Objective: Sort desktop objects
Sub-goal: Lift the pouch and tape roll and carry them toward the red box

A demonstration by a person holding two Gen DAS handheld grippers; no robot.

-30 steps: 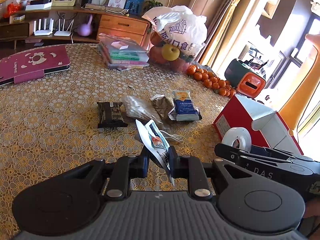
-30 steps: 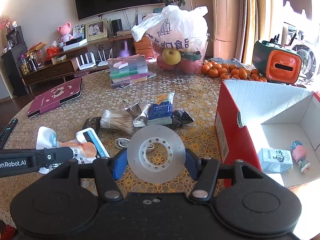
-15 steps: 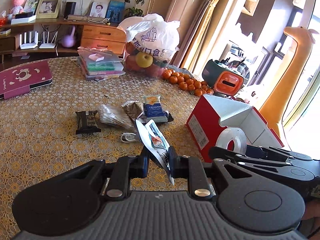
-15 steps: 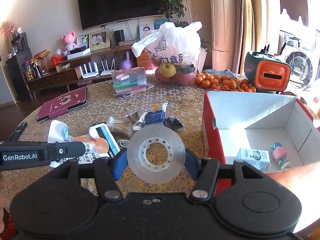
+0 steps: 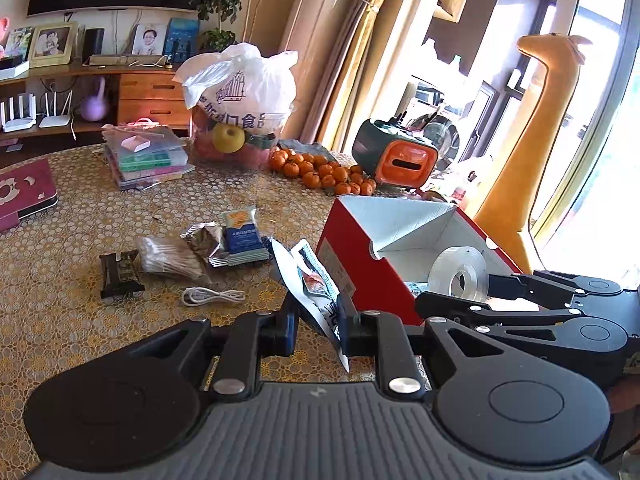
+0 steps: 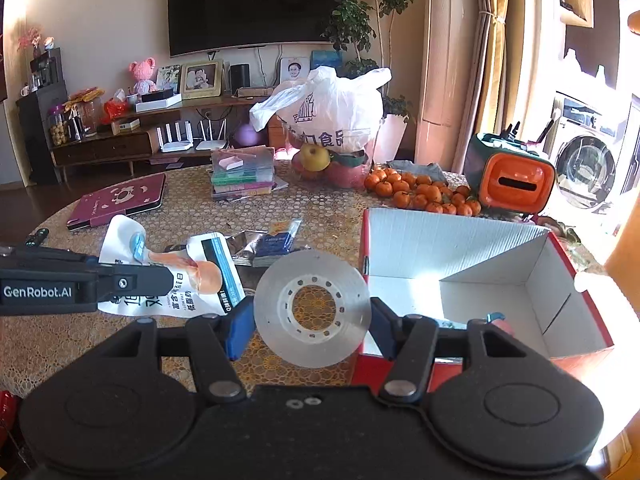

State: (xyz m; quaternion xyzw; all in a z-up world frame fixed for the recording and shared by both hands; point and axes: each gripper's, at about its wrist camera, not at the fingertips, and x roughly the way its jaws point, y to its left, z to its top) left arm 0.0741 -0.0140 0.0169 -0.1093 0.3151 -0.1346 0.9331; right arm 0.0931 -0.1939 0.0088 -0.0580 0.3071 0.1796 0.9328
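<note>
- Left gripper (image 5: 318,322): jaws narrowed to a thin gap, pinching a flat white snack pouch (image 5: 310,280). Pouch is held on edge, long axis running up and away from the gripper, lower corner sticking out below the jaws.
- In the right wrist view the same pouch (image 6: 188,276) shows its printed face, lifted above the surface (image 6: 192,208), with the left gripper's finger crossing in front of it.
- Right gripper (image 6: 312,330): jaws about half open, clamped on the rim of a clear tape roll (image 6: 312,308). Flat face of the roll points at the camera, hole axis along the fingers.
- In the left wrist view the tape roll (image 5: 460,274) sits over the near edge of the open red box (image 5: 360,268), which stands on the surface right of the loose items.
- Box interior (image 6: 460,264) is white. Two small items lie at the bottom, mostly hidden behind the right gripper's finger; only a blue-and-pink bit shows, can't identify them.
- Still on the surface left of the box: blue snack packet (image 5: 242,234), crumpled foil wrapper (image 5: 202,236), bag of cotton swabs (image 5: 170,258), dark packet (image 5: 120,274), coiled white cable (image 5: 210,295).
- Pouch print is partly blocked, not fully readable.
</note>
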